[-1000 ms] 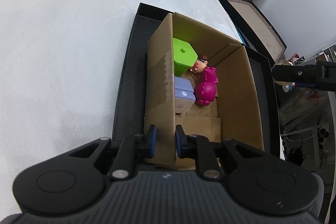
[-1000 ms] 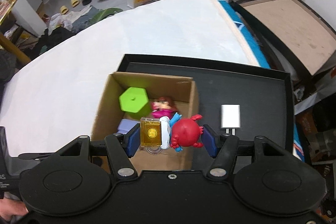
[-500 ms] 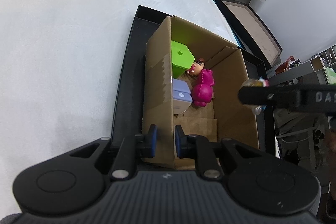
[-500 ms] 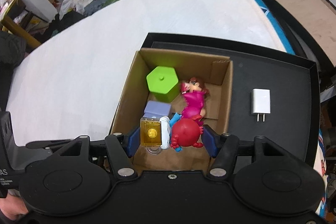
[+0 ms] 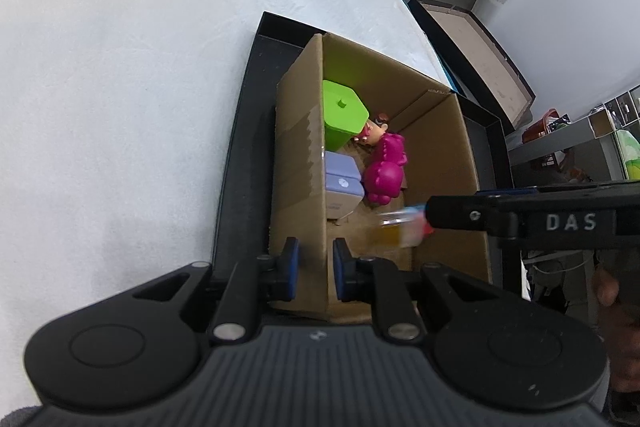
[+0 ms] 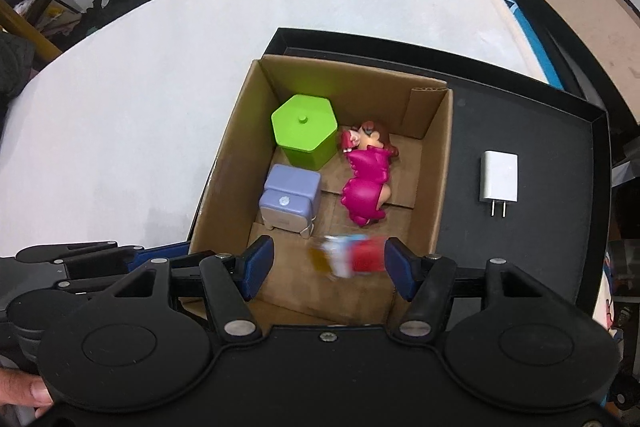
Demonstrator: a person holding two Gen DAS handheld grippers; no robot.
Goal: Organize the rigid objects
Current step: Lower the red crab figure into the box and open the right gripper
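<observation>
Nearest in the left wrist view, the left gripper has its jaws pinched tight on the near left wall of the cardboard box, apparently to steady the box while things go in. The box stands inside a black tray, which lies on a white bed.

In the right wrist view, the right gripper points down over the near end of the box. Between its jaws sits a blurred cluster of small toys, amber, white and red. A clear gap shows on the left pad's side, and the red part is at or just beside the right pad, so the jaws look parted rather than clamped; the smear suggests the toys are dropping to the box floor. Whether the right pad touches them cannot be told.

Farther in, against the left wall, stands a lilac gadget, and beyond it a green hexagonal container. Right of these lies a magenta-dressed doll on its side. The packing keeps the near floor free for the newcomer.

Outside the box, on the tray's right part, lies a white charger, probably the next thing to collect.
</observation>
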